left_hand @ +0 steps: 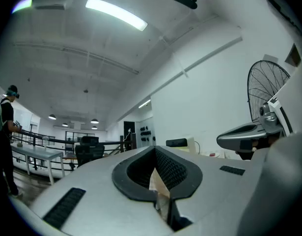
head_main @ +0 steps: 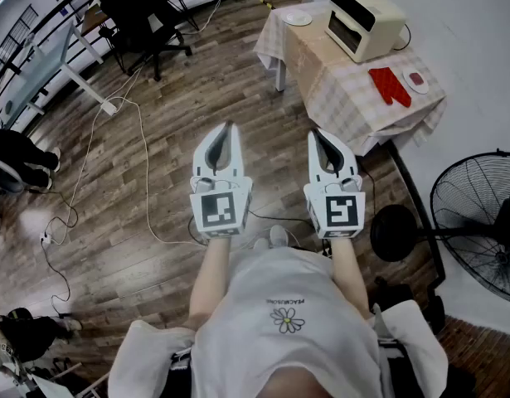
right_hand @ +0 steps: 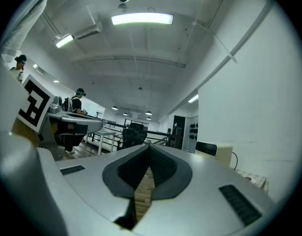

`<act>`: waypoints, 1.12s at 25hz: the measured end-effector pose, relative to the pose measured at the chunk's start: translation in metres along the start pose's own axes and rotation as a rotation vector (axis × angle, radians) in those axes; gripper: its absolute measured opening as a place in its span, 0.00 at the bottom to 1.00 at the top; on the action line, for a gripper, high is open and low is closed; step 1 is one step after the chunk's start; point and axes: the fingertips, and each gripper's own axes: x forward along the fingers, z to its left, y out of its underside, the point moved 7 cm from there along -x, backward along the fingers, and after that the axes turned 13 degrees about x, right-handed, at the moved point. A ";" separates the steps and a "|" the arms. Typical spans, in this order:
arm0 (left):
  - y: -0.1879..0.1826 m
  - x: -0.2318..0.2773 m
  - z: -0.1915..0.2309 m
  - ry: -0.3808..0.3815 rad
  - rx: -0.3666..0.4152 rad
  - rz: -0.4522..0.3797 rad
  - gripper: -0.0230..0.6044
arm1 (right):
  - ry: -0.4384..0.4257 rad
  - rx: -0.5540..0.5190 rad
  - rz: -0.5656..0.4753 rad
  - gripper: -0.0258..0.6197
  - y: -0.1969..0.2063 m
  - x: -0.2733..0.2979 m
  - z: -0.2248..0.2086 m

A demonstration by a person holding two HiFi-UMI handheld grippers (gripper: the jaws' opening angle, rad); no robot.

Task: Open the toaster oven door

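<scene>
Item 1. Toaster oven (head_main: 362, 21): cream, boxy, stood on a table (head_main: 346, 98) under a checked cloth at the far side of the room, by the white wall. Its door (head_main: 347, 30) was up and closed. The glass was dark, and what lay inside could not be made out. It was well apart from both grippers.

Item 2. White plate (head_main: 298, 17): on the same table, near the oven's left side.

Item 3. Small dish (head_main: 417, 80): at the table's right edge, something red lying in it. A red oven mitt (head_main: 391, 86) lay flat just beside it.

Item 4. Left gripper (head_main: 227, 128): held level over the wooden floor (head_main: 155, 156), jaws closed together, nothing between the pads.

Item 5. Right gripper (head_main: 316, 134): level beside the left one, pointed toward the table, jaws likewise pressed together and empty.

Item 6. Standing fan (head_main: 478, 222): black, on the floor to the person's right.

Item 7. Office chair (head_main: 143, 11): black, far left of the table, beside a glass-topped desk (head_main: 39, 65).

Item 8. Cables (head_main: 93, 139): white, trailing loose across the floor on the left.
</scene>
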 end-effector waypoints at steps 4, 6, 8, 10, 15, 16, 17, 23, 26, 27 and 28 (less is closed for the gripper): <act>0.005 0.001 0.000 0.012 0.005 0.025 0.06 | -0.009 0.003 0.015 0.05 0.005 0.005 0.003; 0.008 0.005 -0.002 0.018 0.012 0.038 0.06 | -0.014 0.010 0.021 0.05 0.008 0.009 0.001; 0.010 0.007 -0.005 0.023 0.014 0.050 0.06 | -0.020 0.021 0.027 0.05 0.012 0.011 -0.001; 0.012 0.010 -0.009 0.026 0.014 0.062 0.06 | -0.028 0.036 0.034 0.05 0.017 0.014 -0.006; 0.024 0.026 -0.018 0.027 -0.001 0.111 0.06 | -0.018 0.084 0.085 0.05 0.036 0.024 -0.021; 0.028 0.029 -0.019 0.025 0.002 0.121 0.06 | -0.015 0.095 0.098 0.05 0.040 0.026 -0.023; 0.030 0.032 -0.021 0.022 0.007 0.129 0.06 | -0.017 0.098 0.104 0.05 0.045 0.027 -0.026; 0.042 0.044 -0.039 0.010 0.018 0.162 0.06 | -0.048 0.127 0.156 0.05 0.077 0.032 -0.043; 0.043 0.049 -0.038 0.009 0.026 0.172 0.06 | -0.054 0.136 0.190 0.06 0.082 0.034 -0.044; 0.041 0.052 -0.037 0.009 0.030 0.169 0.06 | -0.049 0.129 0.190 0.05 0.082 0.036 -0.047; 0.038 0.056 -0.036 0.009 0.035 0.163 0.06 | -0.039 0.124 0.187 0.05 0.082 0.038 -0.050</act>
